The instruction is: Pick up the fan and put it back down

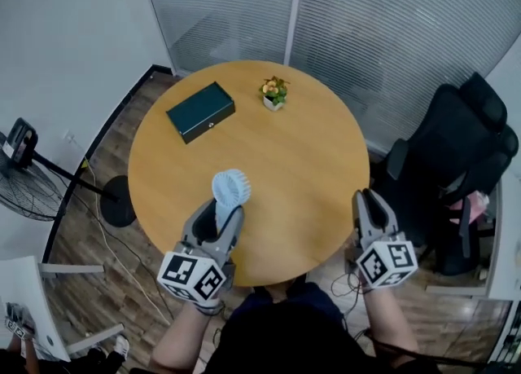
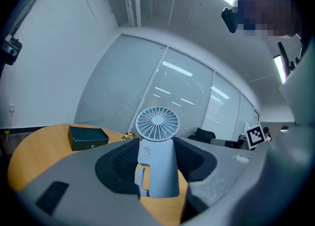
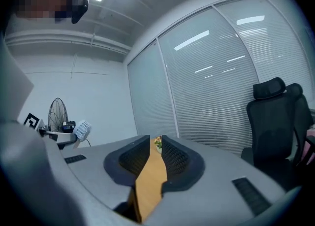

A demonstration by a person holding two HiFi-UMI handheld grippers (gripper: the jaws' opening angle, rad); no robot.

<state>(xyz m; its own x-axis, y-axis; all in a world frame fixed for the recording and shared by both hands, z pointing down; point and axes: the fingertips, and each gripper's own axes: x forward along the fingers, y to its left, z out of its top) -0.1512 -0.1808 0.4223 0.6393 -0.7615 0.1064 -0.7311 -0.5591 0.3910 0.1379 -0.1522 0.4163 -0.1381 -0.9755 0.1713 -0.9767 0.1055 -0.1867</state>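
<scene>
A small pale blue hand fan (image 1: 230, 188) stands upright over the near left part of the round wooden table (image 1: 309, 160). My left gripper (image 1: 221, 214) is shut on the fan's body. In the left gripper view the black pads (image 2: 121, 161) press the fan's body (image 2: 158, 163) from both sides, and its round grille rises above the jaws. My right gripper (image 1: 365, 198) hovers at the table's near right edge. Its jaws (image 3: 156, 145) stand open by a narrow gap with only the tabletop showing between them. The fan (image 3: 82, 129) also shows far left in the right gripper view.
A dark green box (image 1: 200, 111) lies at the table's far left and a small flower pot (image 1: 273, 92) at its far edge. A black office chair (image 1: 456, 160) stands to the right. A floor fan (image 1: 24, 181) stands on the left by the wall.
</scene>
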